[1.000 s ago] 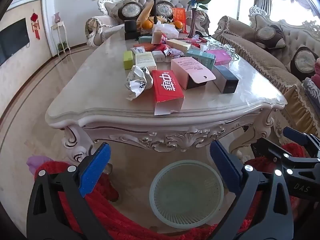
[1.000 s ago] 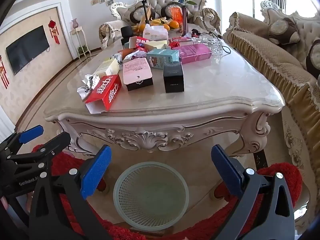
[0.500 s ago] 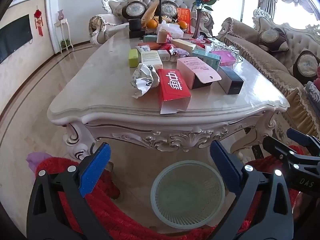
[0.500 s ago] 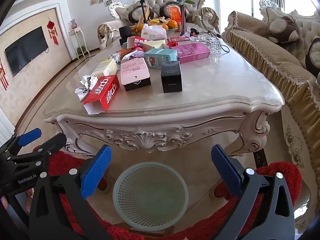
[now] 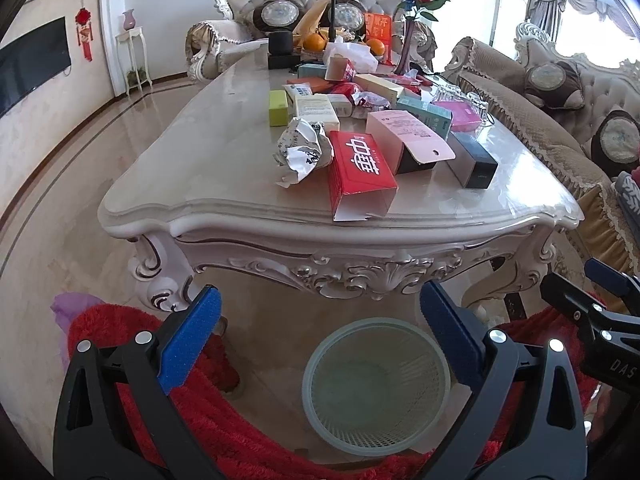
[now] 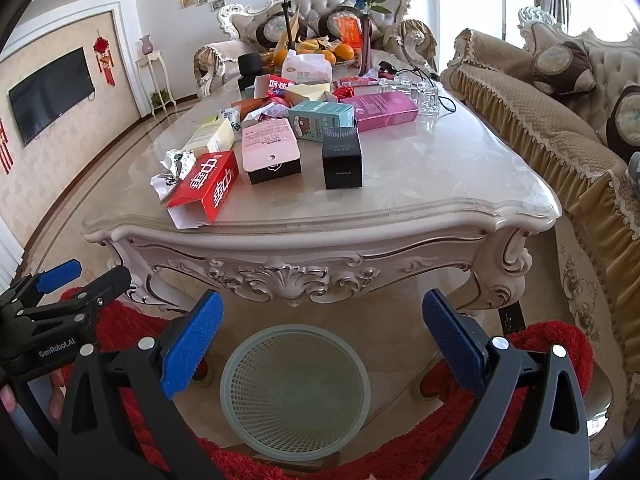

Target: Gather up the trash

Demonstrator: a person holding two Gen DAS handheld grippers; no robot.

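Note:
Several empty boxes and wrappers lie on a marble table (image 5: pixel 200 168): a red box (image 5: pixel 360 168) nearest the front edge, a crumpled paper ball (image 5: pixel 302 150) to its left, a pink-lidded box (image 5: pixel 408 140) and a black box (image 5: pixel 474 160). A pale green mesh bin (image 5: pixel 376 384) stands on the floor before the table. My left gripper (image 5: pixel 316 336) is open and empty, above the bin. My right gripper (image 6: pixel 320 340) is open and empty, also above the bin (image 6: pixel 296 392). The red box (image 6: pixel 208 186) and black box (image 6: pixel 343 158) show in the right wrist view.
A red fluffy rug (image 5: pixel 240 440) lies around the bin. Sofas (image 6: pixel 560 132) line the right side and far end. A vase of roses (image 5: pixel 412 28), oranges and glasses (image 6: pixel 420 92) stand at the table's far part. Open floor (image 5: pixel 60 208) lies left.
Both grippers have risen slightly and edged toward the table; the table and boxes sit a little lower in view. Both stay open and empty.

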